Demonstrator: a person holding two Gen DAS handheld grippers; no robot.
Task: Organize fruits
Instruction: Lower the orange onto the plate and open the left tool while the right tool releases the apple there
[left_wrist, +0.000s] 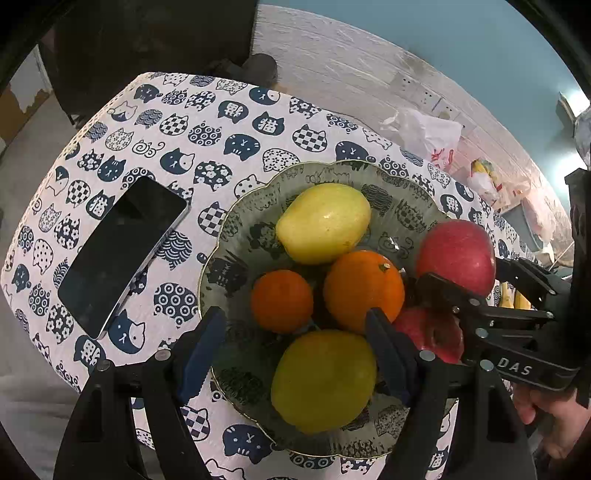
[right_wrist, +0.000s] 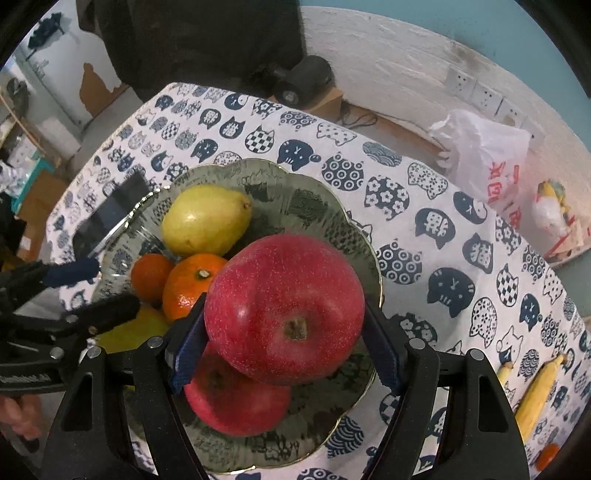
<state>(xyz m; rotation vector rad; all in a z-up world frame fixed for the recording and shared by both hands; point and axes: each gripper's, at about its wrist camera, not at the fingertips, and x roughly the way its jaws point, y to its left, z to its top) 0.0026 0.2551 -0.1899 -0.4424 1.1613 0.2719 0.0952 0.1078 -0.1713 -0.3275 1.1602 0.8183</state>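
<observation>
Right gripper (right_wrist: 284, 343) clamped on the big red apple (right_wrist: 284, 306), above the scalloped green glass plate (right_wrist: 295, 184). Left gripper (left_wrist: 295, 354) spread wide, empty, straddling the yellow-green pear (left_wrist: 323, 380). "DAS" readable on the right tool. Second red apple (right_wrist: 232, 406) half hidden below. Bare cat-print tablecloth (right_wrist: 461, 240) rightward; yellow banana (right_wrist: 535, 398) near its edge.

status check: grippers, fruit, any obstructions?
Right gripper clamped on red apple, above glass plate. Left gripper straddles a yellow pear on the plate, grip unclear. Phone left of plate, clear of both.
</observation>
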